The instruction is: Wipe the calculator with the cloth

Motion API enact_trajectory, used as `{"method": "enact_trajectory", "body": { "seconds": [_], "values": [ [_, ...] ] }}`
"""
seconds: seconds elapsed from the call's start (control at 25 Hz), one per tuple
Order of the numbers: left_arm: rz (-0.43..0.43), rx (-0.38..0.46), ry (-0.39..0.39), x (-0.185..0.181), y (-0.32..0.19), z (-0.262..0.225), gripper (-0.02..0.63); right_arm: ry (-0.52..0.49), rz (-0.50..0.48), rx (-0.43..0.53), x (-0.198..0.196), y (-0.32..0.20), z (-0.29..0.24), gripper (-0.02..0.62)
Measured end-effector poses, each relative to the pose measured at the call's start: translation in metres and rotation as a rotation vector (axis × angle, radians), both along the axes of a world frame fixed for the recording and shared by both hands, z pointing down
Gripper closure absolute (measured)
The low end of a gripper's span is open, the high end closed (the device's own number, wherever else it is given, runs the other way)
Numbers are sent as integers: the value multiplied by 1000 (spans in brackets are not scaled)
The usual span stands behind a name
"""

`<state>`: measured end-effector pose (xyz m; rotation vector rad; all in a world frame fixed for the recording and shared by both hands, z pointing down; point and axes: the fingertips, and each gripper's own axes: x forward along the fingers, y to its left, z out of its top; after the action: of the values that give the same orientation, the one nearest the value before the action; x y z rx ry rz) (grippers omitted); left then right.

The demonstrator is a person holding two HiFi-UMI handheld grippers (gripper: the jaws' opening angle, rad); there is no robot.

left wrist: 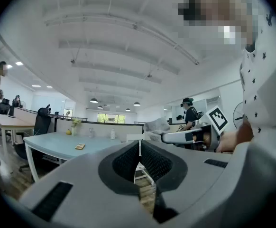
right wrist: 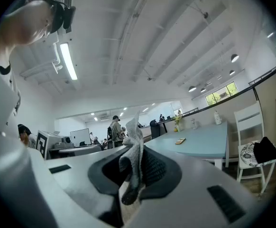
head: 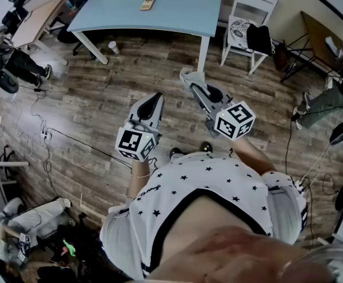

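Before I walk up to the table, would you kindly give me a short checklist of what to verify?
1. Cloth clamped in the right gripper jaws: ok.
2. Left gripper empty, jaws together: ok.
3. Calculator lying on the table: ok.
4. Calculator within reach: not ok, the table is across the floor.
5. Paper cup by the table leg, off the direct path: ok.
6. Where the calculator is dirty: cannot tell.

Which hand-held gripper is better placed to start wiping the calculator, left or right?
Right. The right hand-held gripper is shut on the cloth; the left hand-held gripper is shut on nothing. The calculator lies on the blue table ahead, far from both.
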<state>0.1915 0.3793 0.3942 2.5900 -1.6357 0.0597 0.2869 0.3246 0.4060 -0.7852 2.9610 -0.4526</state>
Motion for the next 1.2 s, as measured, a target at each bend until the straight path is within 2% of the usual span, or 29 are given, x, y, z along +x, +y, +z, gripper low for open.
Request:
{"method": "enact_trajectory", "body": {
  "seconds": [0.6,1.2],
  "values": [
    [-8,-25,11,-13,-1,7,571,-9,7,-36,-11,-4,6,552],
    [-29,-19,30,-53,-4,14,571,8,-2,-45,-50,-8,10,551]
  ]
}}
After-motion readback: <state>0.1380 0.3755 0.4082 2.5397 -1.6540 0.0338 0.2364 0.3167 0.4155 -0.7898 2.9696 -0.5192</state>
